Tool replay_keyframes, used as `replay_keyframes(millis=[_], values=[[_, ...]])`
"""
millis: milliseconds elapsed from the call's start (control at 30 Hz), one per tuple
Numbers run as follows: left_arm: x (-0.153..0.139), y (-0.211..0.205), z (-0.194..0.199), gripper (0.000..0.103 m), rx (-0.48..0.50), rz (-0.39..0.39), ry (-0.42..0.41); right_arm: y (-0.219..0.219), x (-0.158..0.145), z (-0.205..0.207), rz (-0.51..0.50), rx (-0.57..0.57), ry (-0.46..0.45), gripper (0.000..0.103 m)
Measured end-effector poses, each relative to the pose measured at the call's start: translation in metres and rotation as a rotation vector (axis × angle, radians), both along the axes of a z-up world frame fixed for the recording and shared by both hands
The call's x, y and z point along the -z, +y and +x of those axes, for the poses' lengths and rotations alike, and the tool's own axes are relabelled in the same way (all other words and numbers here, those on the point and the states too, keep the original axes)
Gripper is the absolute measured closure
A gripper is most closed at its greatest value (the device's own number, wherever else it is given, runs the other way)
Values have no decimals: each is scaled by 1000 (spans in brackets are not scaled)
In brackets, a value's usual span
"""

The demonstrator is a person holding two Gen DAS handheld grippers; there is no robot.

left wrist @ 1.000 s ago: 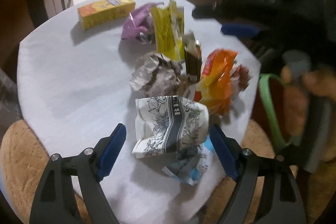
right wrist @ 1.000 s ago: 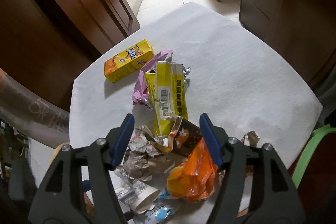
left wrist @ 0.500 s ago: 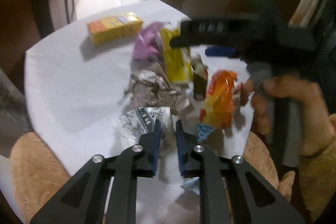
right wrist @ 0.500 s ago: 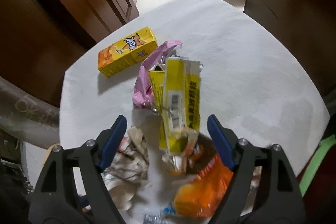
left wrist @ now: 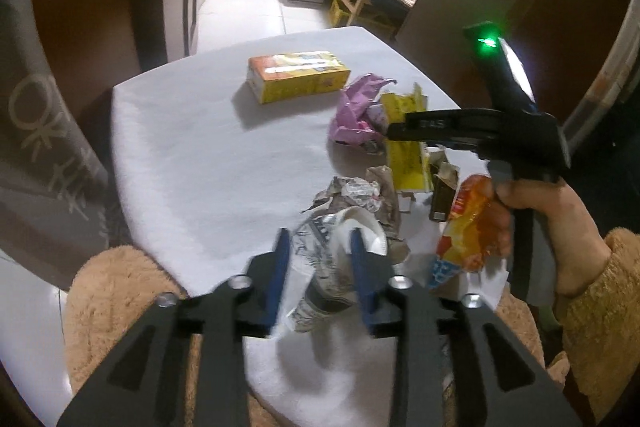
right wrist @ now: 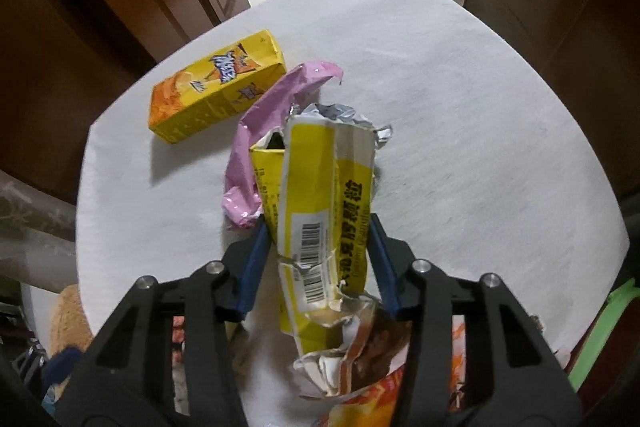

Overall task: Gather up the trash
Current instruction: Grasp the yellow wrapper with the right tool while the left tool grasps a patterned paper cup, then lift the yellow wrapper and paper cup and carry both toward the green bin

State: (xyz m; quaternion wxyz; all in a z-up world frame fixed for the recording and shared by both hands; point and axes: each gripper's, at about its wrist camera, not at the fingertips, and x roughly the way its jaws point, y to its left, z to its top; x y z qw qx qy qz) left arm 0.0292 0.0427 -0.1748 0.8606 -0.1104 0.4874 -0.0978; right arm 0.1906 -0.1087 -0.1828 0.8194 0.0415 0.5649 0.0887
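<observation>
A second ago both pairs of fingers stood wide above the heap of litter; now each has a piece between its pads. The left gripper (left wrist: 320, 271), at the near edge of the white cloth-covered table (left wrist: 192, 155), snapped almost shut and has just reopened part-way. Its blue pads now sit against the two sides of the crushed white paper cup with a black floral print (left wrist: 332, 267), which has gone from lying flat to hanging tilted between them, so it looks gripped and lifted, though the blur leaves the contact unsure.

The right gripper (right wrist: 316, 259) has just been closing from wide. Its fingers now press on the torn, flattened yellow-and-white carton with barcodes (right wrist: 316, 211), which lies along the middle of the table and points away from the camera. A crumpled pink foil wrapper (right wrist: 260, 147) lies beside it on the left, partly under it.

I judge that two pieces are secured at once, and each hand can carry its piece off.

Left on the table are the intact yellow-and-orange snack box (right wrist: 216, 87) at the far left, the orange crisp bag (left wrist: 468, 223) near the right hand (left wrist: 560, 223), and grey crumpled paper (left wrist: 360, 195) just beyond the cup.
</observation>
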Motion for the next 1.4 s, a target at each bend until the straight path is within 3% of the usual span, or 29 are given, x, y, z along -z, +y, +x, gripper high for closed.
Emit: replay_keyframes(millis=[167,367,567,700,1100,1133,1233,1400], values=[[7,-1,2,40,-13,-9,18,-11,-19,-18,116,11,-26,58],[16,-7,4,26,1,-21,38,-15,-52,-64,210,0,-108,58],[10,-2,1,27,-35,-14,29,-23,-69,-102,274,73,-181,58],[12,1,1,27,-50,-27,37,-35,-73,-109,254,98,-201,58],[22,-29,9,27,26,23,39,-44,-61,-110,310,130,-171,57],[22,-32,11,29,35,36,33,-44,-60,-110,313,129,-167,57],[25,-38,15,54,64,56,41,-41,-60,-111,317,122,-166,57],[17,-32,9,58,63,48,16,-41,-62,-112,329,121,-172,57]])
